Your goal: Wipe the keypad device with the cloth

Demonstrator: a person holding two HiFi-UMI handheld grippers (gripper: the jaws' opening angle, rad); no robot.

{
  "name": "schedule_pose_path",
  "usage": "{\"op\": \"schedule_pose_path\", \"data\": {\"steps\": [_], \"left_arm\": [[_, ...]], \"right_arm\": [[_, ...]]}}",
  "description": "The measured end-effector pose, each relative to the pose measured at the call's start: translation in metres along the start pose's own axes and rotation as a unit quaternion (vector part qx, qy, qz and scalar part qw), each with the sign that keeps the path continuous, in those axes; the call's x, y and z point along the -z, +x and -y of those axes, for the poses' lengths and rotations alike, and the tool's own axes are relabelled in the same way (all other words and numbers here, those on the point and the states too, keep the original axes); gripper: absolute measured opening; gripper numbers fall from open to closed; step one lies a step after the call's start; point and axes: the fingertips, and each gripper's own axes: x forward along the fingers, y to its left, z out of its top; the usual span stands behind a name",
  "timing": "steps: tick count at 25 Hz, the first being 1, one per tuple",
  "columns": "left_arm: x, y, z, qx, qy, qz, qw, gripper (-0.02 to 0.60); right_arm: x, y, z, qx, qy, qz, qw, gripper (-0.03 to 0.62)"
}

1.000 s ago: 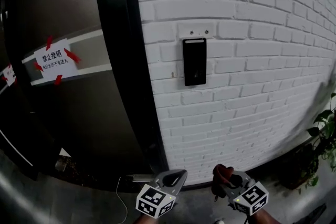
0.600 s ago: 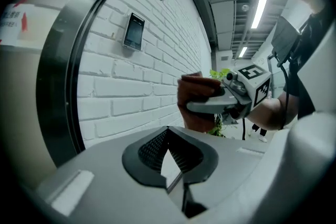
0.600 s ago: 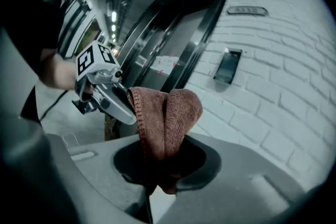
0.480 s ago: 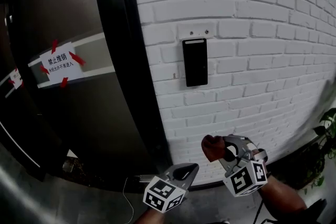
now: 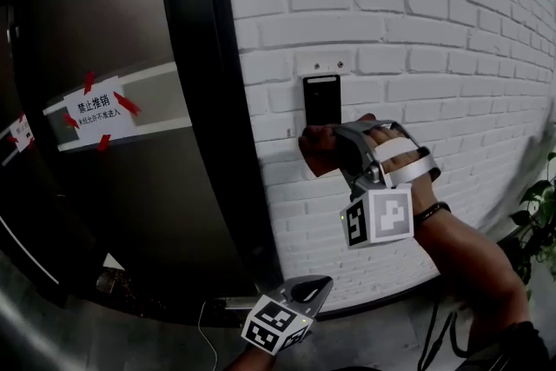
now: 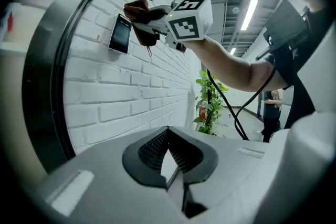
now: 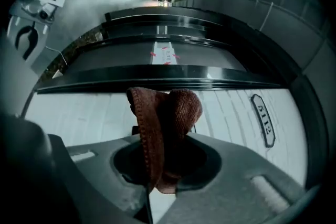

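On the white brick wall (image 5: 417,30), close to its left edge where the black door frame (image 5: 208,100) runs down, sits the keypad device (image 5: 321,98), a dark upright slab below two small screws. Your right tool (image 5: 333,152) is raised to it, jaws clenched on a bunched reddish-brown cloth (image 5: 318,150). In the head view the cloth covers the device's lower end. The left gripper view shows the cloth (image 6: 139,10) right beside the device (image 6: 120,34), but no view settles whether the two are touching. In the right gripper view the cloth (image 7: 165,128) stands up out of the right tool (image 7: 164,162) in a folded hump, hiding the device behind it.

Your left tool (image 5: 317,285) hangs low near the foot of the wall, well apart from the device. Its jaws (image 6: 168,136) are closed together with nothing between them.

Left of the door frame, a paper notice (image 5: 95,109) is fixed with red tape. A leafy plant (image 5: 539,213) stands by the wall's right end.
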Motion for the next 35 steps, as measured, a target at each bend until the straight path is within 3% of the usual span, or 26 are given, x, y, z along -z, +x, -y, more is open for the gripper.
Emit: {"op": "schedule_pose_path", "data": {"steps": [11, 24, 35], "left_arm": [[0.007, -0.020, -0.005, -0.021, -0.017, 0.012, 0.9996, 0.017], [0.009, -0.020, -0.008, -0.029, -0.020, 0.012, 0.9993, 0.017], [0.011, -0.020, -0.004, -0.022, -0.025, 0.004, 0.9994, 0.017]], "right_arm": [[0.000, 0.056, 0.067, 0.081, -0.036, -0.047, 0.995, 0.054], [0.014, 0.081, 0.054, 0.112, -0.048, -0.063, 0.991, 0.052], [0.019, 0.077, 0.034, 0.109, -0.051, -0.068, 0.990, 0.049]]}}
